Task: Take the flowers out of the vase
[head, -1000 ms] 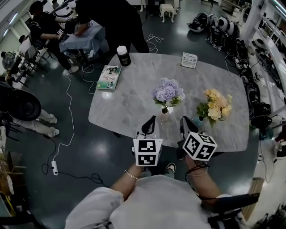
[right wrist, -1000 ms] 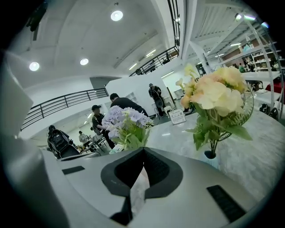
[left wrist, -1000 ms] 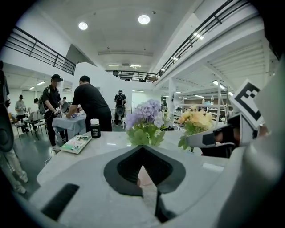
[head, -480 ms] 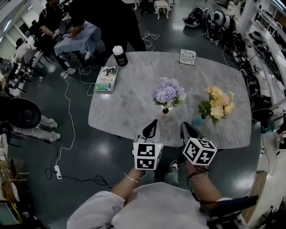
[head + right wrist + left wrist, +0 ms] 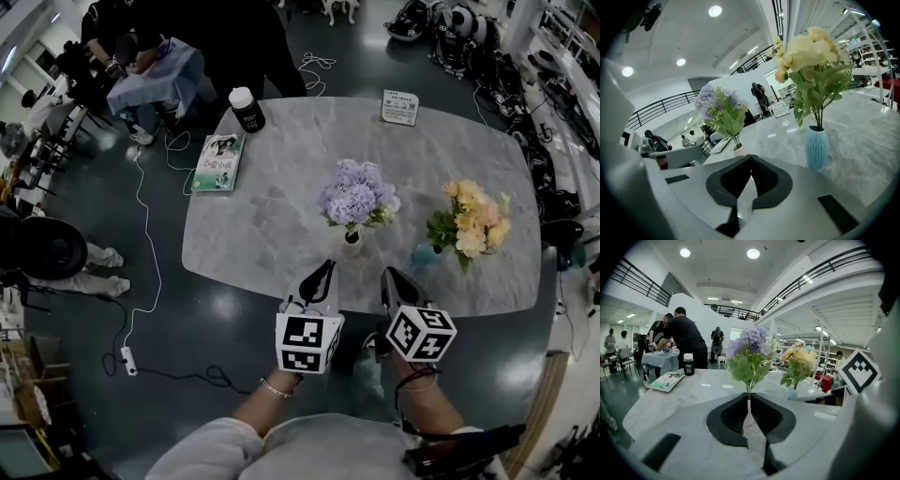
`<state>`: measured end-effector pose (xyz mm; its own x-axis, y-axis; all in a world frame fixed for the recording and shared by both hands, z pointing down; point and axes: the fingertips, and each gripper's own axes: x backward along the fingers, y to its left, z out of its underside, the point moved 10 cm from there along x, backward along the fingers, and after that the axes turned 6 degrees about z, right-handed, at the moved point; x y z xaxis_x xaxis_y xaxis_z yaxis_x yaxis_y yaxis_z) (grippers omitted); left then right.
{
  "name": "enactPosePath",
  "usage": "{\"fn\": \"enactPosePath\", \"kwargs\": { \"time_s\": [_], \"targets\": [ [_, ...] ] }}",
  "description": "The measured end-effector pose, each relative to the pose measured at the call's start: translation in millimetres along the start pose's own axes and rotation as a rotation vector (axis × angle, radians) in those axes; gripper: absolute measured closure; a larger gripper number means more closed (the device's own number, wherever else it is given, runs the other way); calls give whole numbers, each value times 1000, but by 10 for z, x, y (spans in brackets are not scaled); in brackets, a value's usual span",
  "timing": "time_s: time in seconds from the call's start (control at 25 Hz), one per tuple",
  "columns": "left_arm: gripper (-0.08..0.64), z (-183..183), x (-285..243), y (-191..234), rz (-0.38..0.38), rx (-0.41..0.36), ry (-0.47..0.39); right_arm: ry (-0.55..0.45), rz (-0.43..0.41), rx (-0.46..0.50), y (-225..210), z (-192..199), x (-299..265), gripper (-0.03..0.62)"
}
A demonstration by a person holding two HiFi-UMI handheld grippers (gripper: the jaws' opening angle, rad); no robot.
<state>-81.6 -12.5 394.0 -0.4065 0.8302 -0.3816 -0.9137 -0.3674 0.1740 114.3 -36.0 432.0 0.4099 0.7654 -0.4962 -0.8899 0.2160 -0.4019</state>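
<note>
Purple flowers (image 5: pixel 358 200) stand in a small pale vase (image 5: pixel 351 247) near the front edge of the marble table (image 5: pixel 272 220). To their right, yellow flowers (image 5: pixel 476 220) stand in a blue vase (image 5: pixel 427 253). My left gripper (image 5: pixel 323 273) is shut and empty, just short of the pale vase and pointing at it. In the left gripper view the purple flowers (image 5: pixel 749 345) rise straight above the jaw tips (image 5: pixel 749 397). My right gripper (image 5: pixel 387 277) is shut and empty, between the two vases and short of them. Its view shows the blue vase (image 5: pixel 817 147) close on the right and the pale vase (image 5: pixel 738 150) further left.
A book (image 5: pixel 217 161), a black jar with a white lid (image 5: pixel 247 110) and a small sign card (image 5: pixel 399 107) lie on the table's far side. People work at a cloth-covered table (image 5: pixel 155 80) at the back left. Cables (image 5: pixel 141 281) trail on the dark floor.
Both grippers sit a little lower in the head view, drawn slightly back toward the person. They stay shut. The flowers and vases have not moved on the table.
</note>
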Motion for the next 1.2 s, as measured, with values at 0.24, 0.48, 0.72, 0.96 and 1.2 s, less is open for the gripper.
{"fn": "enactPosePath", "kwargs": {
  "time_s": [0.24, 0.48, 0.72, 0.96, 1.2],
  "targets": [
    [549, 172, -118, 76, -17, 12, 18, -28, -47, 84, -13, 116, -187, 586],
    [549, 332, -202, 196, -39, 25, 44, -46, -117, 154, 57, 185, -413, 584],
    [550, 457, -249, 300, -62, 29, 61, -55, -154, 179, 86, 231, -587, 532],
    [549, 520, -255, 372, -75, 32, 74, -54, -174, 232, 127, 223, -709, 458],
    [550, 554, -259, 403, -79, 35, 81, -40, -187, 309, 191, 210, -820, 392]
  ]
}}
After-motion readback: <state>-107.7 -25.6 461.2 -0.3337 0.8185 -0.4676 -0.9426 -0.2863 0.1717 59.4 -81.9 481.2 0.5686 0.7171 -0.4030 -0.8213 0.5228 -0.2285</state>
